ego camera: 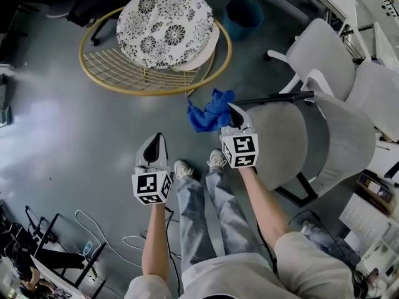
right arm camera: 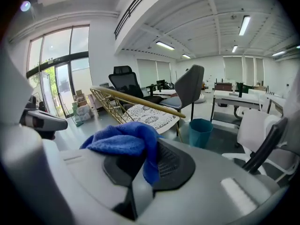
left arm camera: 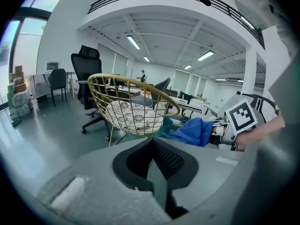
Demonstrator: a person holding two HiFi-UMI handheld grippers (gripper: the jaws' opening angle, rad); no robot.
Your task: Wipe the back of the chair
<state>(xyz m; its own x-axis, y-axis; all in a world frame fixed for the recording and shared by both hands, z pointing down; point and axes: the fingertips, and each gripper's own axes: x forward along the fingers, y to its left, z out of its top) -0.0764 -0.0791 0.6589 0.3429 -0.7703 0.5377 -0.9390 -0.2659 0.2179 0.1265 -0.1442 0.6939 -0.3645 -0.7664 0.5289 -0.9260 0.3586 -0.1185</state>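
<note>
Room: open-plan office with ceiling strip lights, tall windows and an upper gallery rail; desks and several office chairs stand around.
Floor (ego camera: 56, 123): smooth grey with a dull sheen; loose cables (ego camera: 93, 223) lie at the lower left of the head view.
Gold wire chair (ego camera: 112, 73): round basket frame holding a black-and-white patterned cushion (ego camera: 165, 27). It stands ahead of the person, with a teal bin (ego camera: 243, 14) beyond it.
Grey chair (ego camera: 280, 142): upholstered, just to the person's right, with a black bar (ego camera: 274, 97) along its upper edge in the head view. 2 pale chairs (ego camera: 324, 55) stand behind it.
Right tongs (ego camera: 234, 114): closed on a bunched blue cloth (ego camera: 211, 112), which spills over the jaw tips and hangs to their left.
Left tongs (ego camera: 157, 141): jaws pressed together with nothing between them, held low over bare floor.
Cloth position: over the floor between the 2 nearest chairs, just beside the grey chair's front edge; no contact with either chair shows.
Task target: probably the grey chair, being nearest the cloth, though the pictures do not settle which chair is meant.
Progress: judged at the start. The cloth is in hand and close, but no wiping contact is visible, so the whole chair back appears left to do.
Remaining: bring the cloth onto the backrest and pass it across.
</note>
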